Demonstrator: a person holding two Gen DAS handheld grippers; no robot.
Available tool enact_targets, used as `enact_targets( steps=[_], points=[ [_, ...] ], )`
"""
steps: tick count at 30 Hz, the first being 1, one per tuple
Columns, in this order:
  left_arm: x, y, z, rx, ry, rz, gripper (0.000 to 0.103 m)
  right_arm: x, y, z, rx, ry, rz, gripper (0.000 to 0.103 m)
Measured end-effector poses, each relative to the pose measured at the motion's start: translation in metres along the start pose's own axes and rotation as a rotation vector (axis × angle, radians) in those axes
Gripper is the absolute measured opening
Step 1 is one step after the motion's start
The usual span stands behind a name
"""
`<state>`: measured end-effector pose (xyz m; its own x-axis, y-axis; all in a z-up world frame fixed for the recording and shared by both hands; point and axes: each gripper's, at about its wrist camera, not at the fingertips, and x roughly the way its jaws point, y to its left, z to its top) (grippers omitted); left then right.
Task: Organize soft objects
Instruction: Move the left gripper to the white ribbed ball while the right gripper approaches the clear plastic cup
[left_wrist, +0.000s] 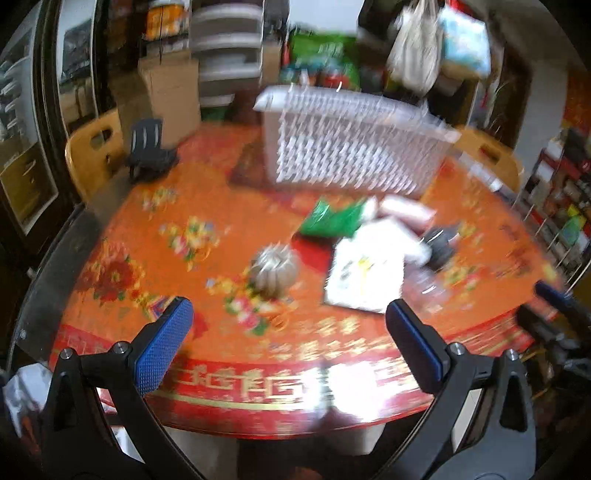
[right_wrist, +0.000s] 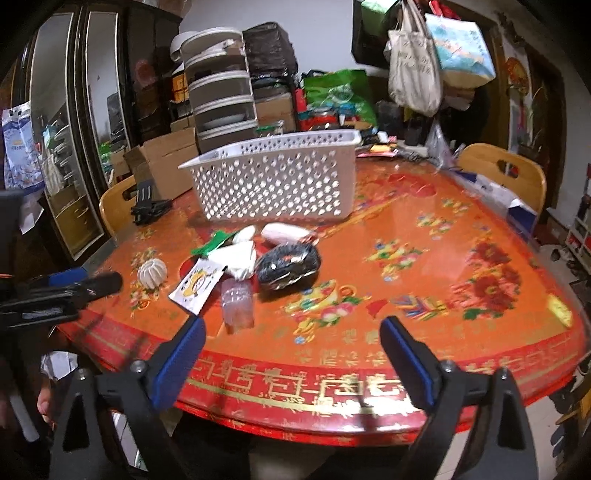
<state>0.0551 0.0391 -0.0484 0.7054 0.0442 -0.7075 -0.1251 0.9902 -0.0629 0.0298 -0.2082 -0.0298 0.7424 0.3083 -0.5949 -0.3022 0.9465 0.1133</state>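
Nearest, at the bottom of each wrist view, both tools are seen with jaws spread wide and nothing held. The left gripper (left_wrist: 290, 321) is held over the near table edge; the right gripper (right_wrist: 291, 334) likewise, lower centre of its view. The left view is smeared by motion blur, so detail there is poor.

The table (right_wrist: 461, 229) is covered with a glossy red-orange floral cloth, bright with glare at the near rim.

Mid-frame, left of centre in the right view, the soft objects are found in a loose pile: a clear plastic bottle (right_wrist: 238, 301) lying nearest, a printed white packet (right_wrist: 195, 288) beside it, a ribbed white ball (right_wrist: 152, 272) apart to the left, a dark mesh pouch (right_wrist: 288, 264) to the right, a white bag (right_wrist: 238, 258) touching it, a green packet (right_wrist: 212, 242) and a pink-white roll (right_wrist: 286, 233) behind.

Farther, upper centre, a white perforated basket (right_wrist: 273, 184) is set upright just behind the pile; its inside cannot be seen. Nothing is judged sorted yet.

Risks, as judged:
- items overlap, so two may be pinched together or a neighbour dragged;
- the bottle may roll or slip on the slick cloth toward the near edge;
- the two tools are close on the left side and may collide;
- the light basket may be shoved back when loaded.
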Motion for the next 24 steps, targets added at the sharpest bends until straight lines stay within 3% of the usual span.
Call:
enact_targets(
  steps=[3,6,11,19,24],
  points=[
    [0.022,0.006,-0.004,0.005,0.053,-0.024,0.103,0.014,0.002,0.000,-0.011,0.030,0.035,0.087],
    [0.032,0.015,-0.003,-0.026,0.054,-0.057,0.103,0.026,0.008,-0.001,-0.023,0.049,0.055,0.079],
    [0.046,0.021,0.006,-0.010,0.035,-0.038,0.102,0.045,0.017,-0.002,-0.042,0.091,0.086,0.066],
    [0.066,0.021,0.012,0.014,0.060,-0.049,0.071,0.066,0.028,0.001,-0.061,0.126,0.117,0.062],
    [0.073,0.021,0.014,0.014,0.058,-0.048,0.059,0.078,0.034,0.004,-0.077,0.141,0.129,0.055]
  ],
)
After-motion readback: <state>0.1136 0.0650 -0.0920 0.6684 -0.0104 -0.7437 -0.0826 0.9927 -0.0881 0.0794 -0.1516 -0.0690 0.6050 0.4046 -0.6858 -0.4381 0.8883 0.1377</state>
